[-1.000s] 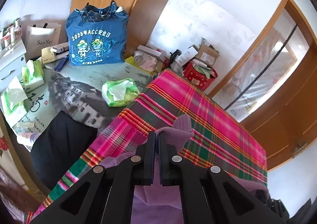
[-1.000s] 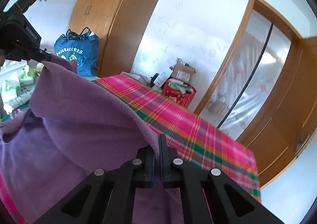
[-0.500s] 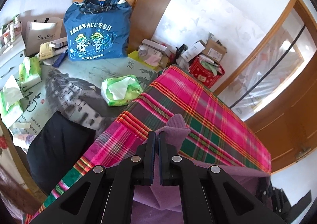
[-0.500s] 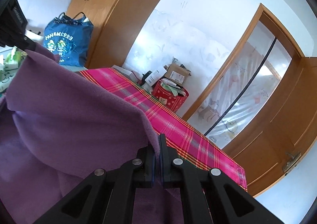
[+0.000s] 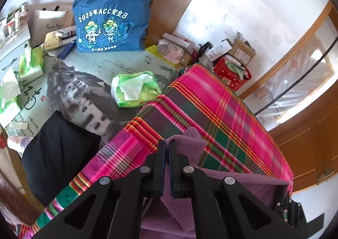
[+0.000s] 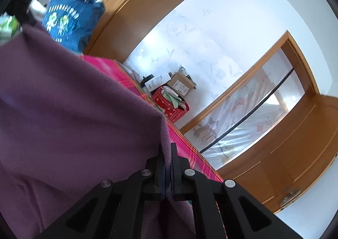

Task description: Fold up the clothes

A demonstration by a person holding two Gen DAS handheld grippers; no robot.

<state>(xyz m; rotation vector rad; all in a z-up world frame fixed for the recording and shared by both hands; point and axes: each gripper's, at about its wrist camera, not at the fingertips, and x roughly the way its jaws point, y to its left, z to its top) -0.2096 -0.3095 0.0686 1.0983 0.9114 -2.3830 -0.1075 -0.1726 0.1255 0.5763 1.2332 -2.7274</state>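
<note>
Folding looks barely begun: the purple fleece garment (image 6: 69,116) hangs lifted above the pink plaid cloth (image 5: 221,112), left gripper (image 5: 166,148) and right gripper (image 6: 168,152) each clenched on an edge; laying flat and creasing remain.

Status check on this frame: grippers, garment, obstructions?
Left gripper and right gripper both shut on purple garment. Garment lifted over plaid cloth. Nothing blocking.
</note>
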